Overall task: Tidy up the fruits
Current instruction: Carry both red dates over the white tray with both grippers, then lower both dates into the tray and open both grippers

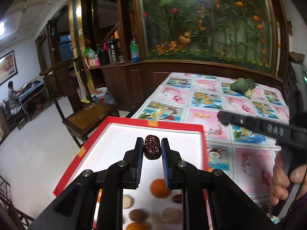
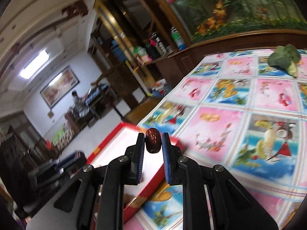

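My left gripper (image 1: pixel 152 146) is shut on a dark red wrinkled date (image 1: pixel 152 147) and holds it above the white floor of a red-rimmed box (image 1: pixel 172 125). Below it in the box lie an orange (image 1: pixel 160 188), another orange (image 1: pixel 137 226), a second date (image 1: pixel 177 198) and pale and brown nuts (image 1: pixel 138 215). My right gripper (image 2: pixel 152 142) is shut on another dark red date (image 2: pixel 152 140), held above the box's right rim (image 2: pixel 153 180). The right gripper also shows at the right of the left wrist view (image 1: pixel 255 123), held by a hand.
The table carries a pink and blue fruit-print cloth (image 2: pixel 230 126). A broccoli head (image 1: pixel 243 85) (image 2: pixel 285 58) lies at its far side. A wooden chair (image 1: pixel 90 115) stands left of the table. A wood cabinet with bottles (image 1: pixel 115 57) stands behind.
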`<action>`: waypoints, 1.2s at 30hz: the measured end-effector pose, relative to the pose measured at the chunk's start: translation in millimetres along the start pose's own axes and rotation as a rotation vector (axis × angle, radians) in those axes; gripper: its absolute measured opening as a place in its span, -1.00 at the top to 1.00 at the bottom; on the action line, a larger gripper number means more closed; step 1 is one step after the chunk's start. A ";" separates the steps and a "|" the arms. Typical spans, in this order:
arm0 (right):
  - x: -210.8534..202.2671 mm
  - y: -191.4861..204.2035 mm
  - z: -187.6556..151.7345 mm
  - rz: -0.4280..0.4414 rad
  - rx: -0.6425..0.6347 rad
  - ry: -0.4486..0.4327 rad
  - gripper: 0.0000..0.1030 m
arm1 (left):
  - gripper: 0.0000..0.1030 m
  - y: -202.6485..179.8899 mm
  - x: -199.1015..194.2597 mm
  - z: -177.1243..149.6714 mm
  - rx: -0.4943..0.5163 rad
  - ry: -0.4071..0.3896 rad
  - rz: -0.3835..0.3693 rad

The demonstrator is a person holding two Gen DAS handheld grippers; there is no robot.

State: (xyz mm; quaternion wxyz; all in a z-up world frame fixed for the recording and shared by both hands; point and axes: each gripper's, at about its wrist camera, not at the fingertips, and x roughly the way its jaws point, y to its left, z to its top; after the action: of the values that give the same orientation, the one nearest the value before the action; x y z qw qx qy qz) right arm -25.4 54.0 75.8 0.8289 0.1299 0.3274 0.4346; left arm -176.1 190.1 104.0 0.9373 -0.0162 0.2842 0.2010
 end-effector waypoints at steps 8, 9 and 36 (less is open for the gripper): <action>13.5 44.5 -22.6 0.076 -0.140 0.070 0.61 | 0.67 20.2 8.6 -8.6 -0.035 0.021 0.038; 14.3 47.5 -24.5 0.082 -0.146 0.076 0.61 | 0.67 23.8 9.0 -10.0 -0.035 0.022 0.042; 48.5 88.9 -71.7 -0.006 -0.373 0.244 0.60 | 0.67 37.6 25.6 -44.7 0.016 0.122 0.082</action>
State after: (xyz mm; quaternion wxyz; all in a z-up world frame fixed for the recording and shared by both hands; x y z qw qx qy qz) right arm -109.1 140.3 45.5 0.7941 -0.0801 0.3394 0.4978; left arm -194.7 227.7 55.9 0.9095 -0.0094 0.3426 0.2354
